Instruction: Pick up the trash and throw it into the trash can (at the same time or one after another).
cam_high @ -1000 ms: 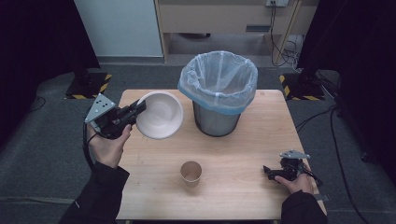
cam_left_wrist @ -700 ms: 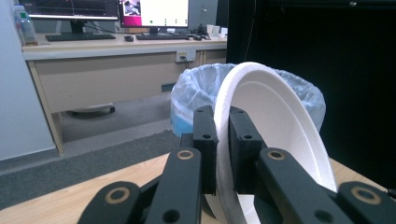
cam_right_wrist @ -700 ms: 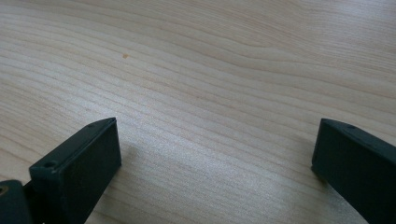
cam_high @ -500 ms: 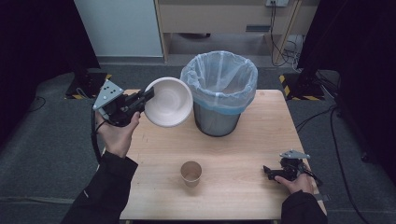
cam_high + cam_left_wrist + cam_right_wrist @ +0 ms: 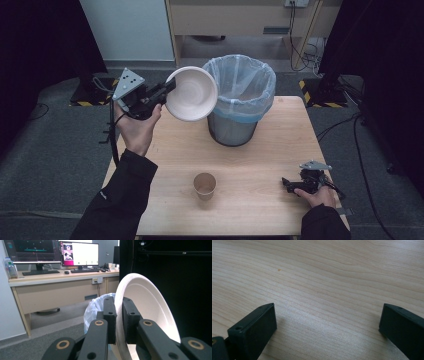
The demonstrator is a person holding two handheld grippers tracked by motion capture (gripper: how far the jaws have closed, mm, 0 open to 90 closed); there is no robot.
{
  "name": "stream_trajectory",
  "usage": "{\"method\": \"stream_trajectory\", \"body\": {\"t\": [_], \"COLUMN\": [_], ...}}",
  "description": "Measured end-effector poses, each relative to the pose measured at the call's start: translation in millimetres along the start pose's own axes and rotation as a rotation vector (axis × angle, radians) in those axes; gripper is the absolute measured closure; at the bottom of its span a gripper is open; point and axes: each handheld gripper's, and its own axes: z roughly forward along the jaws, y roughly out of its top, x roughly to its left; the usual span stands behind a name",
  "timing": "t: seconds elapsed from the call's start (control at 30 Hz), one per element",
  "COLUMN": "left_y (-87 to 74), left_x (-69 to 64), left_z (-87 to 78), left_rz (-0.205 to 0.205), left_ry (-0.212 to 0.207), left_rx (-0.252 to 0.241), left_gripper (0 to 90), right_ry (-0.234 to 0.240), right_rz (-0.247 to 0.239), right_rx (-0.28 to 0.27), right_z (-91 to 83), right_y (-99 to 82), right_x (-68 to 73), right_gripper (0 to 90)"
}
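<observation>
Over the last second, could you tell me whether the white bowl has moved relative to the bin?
Yes. The white bowl, clamped in the left gripper, has risen and shifted right toward the bin, now overlapping its rim.

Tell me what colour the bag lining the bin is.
The bag is pale translucent blue, folded over the grey bin's rim; clearest in the high view.
</observation>
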Motion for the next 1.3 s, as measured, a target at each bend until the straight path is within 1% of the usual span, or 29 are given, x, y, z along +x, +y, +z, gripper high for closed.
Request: {"method": "stream_trajectory", "body": {"t": [0.1,0.27,0.4,0.67,0.7,0.83,0.97,1.0,1.03,1.07,1.3], "left_y": [5.1,10.1,14.0,19.0,20.0,23.9,23.6,23.7,23.0,22.8,25.3], "left_x": [-1.9,-2.9,-2.5,-5.5,-6.0,-7.7,-10.7,-10.4,-11.7,-12.0,-14.1], "left_z": [5.3,12.1,20.9,41.2,44.1,55.4,66.5,68.2,71.2,73.3,92.3], "left_rz": [0.001,0.0,-0.015,-0.013,-0.018,-0.017,-0.015,-0.005,-0.014,-0.013,-0.006], "left_ry": [0.005,0.006,0.004,0.007,0.006,0.01,0.011,0.015,0.015,0.015,0.037], "left_rx": [-0.018,-0.03,-0.042,-0.04,-0.047,-0.049,-0.046,-0.054,-0.043,-0.042,-0.049], "left_gripper": [82.7,82.8,82.7,82.7,82.7,82.7,82.7,82.7,82.7,82.7,82.7], "right_ry": [0.0,0.0,0.0,0.0,0.0,0.0,-0.001,-0.001,-0.001,0.0,-0.001], "right_rz": [0.0,0.0,0.002,0.002,0.002,-0.001,-0.002,-0.002,0.0,-0.001,0.001], "right_rx": [0.0,0.0,0.0,0.0,0.0,-0.002,-0.002,-0.002,-0.002,-0.002,-0.002], "right_z": [0.0,0.0,0.1,0.1,0.1,0.2,0.3,0.3,0.3,0.2,0.3], "right_y": [0.0,0.0,0.0,0.0,0.0,0.0,0.0,0.0,0.0,0.0,0.0], "right_x": [0.0,0.0,0.2,0.2,0.2,0.0,-0.1,0.0,0.1,0.0,0.1], "right_gripper": [1.4,1.3,1.3,1.3,1.3,1.3,1.2,1.2,1.2,1.2,1.2]}}
